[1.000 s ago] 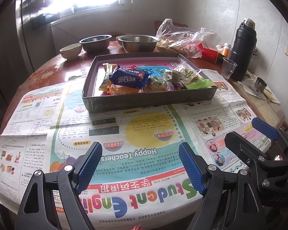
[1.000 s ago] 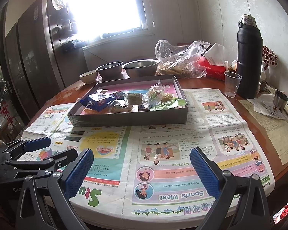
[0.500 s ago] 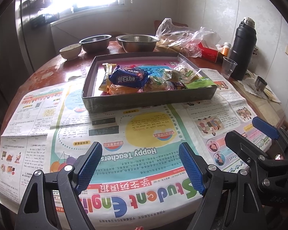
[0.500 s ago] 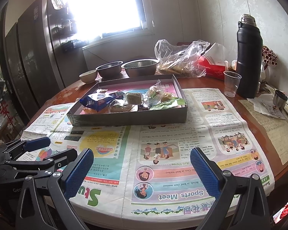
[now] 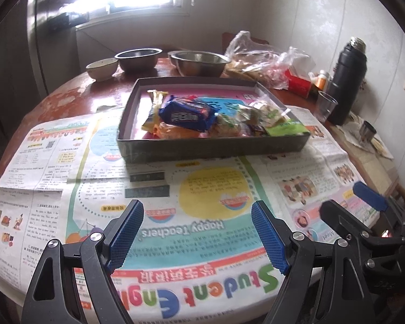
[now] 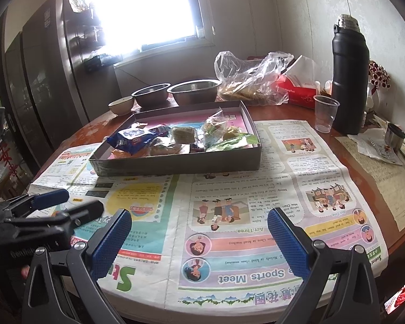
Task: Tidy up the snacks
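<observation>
A shallow grey box (image 5: 213, 145) (image 6: 175, 163) sits on newspaper in the middle of the table and holds several snacks. A blue biscuit packet (image 5: 187, 116) (image 6: 131, 140) lies on top at the left of the pile. A green wrapper (image 5: 284, 128) (image 6: 230, 141) lies at the right. My left gripper (image 5: 197, 232) is open and empty over the newspaper, well short of the box. My right gripper (image 6: 199, 237) is open and empty too, beside the left one, near the table's front edge.
Newspaper (image 5: 202, 202) covers the near table. Behind the box stand two steel bowls (image 5: 198, 62), a small ceramic bowl (image 5: 101, 67) and a plastic bag (image 6: 252, 81). A black flask (image 6: 349, 73), a clear cup (image 6: 325, 112) and a small metal cup (image 6: 394, 136) stand at right.
Both grippers have held almost still and stayed open. Nothing on the table has moved.
</observation>
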Available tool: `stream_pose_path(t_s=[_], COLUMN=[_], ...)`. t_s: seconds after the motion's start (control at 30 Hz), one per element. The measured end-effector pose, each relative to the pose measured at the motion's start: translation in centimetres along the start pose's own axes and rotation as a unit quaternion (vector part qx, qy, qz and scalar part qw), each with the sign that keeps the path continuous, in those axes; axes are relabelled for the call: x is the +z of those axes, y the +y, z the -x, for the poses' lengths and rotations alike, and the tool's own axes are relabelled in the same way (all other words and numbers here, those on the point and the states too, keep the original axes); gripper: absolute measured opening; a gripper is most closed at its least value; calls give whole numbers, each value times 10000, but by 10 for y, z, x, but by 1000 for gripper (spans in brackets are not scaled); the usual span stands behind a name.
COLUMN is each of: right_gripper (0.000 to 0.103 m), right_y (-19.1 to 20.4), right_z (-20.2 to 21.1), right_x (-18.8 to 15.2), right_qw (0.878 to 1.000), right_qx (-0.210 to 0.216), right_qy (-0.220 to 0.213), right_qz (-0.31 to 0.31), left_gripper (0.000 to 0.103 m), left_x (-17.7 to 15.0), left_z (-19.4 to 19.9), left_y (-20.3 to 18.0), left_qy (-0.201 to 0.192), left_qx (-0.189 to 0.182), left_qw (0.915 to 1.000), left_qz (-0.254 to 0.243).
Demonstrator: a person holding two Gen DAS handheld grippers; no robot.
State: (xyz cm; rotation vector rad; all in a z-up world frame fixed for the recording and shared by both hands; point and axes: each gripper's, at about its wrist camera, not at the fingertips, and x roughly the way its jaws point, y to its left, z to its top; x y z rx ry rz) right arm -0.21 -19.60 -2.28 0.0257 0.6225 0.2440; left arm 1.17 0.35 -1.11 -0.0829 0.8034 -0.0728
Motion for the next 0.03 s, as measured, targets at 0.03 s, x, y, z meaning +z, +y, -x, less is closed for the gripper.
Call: stream_pose_path(t_s=[0.03], right_gripper=[102], right_y=[-2], right_z=[-2], right_x=[0], right_qw=[10000], right_qx=[-9], right_qy=[21], right_qz=[-19], left_gripper=[83], left_x=[1], left_z=[-2], left_y=[4], left_qy=[18], left_qx=[47], left_qw=[10000], left_qz=[27])
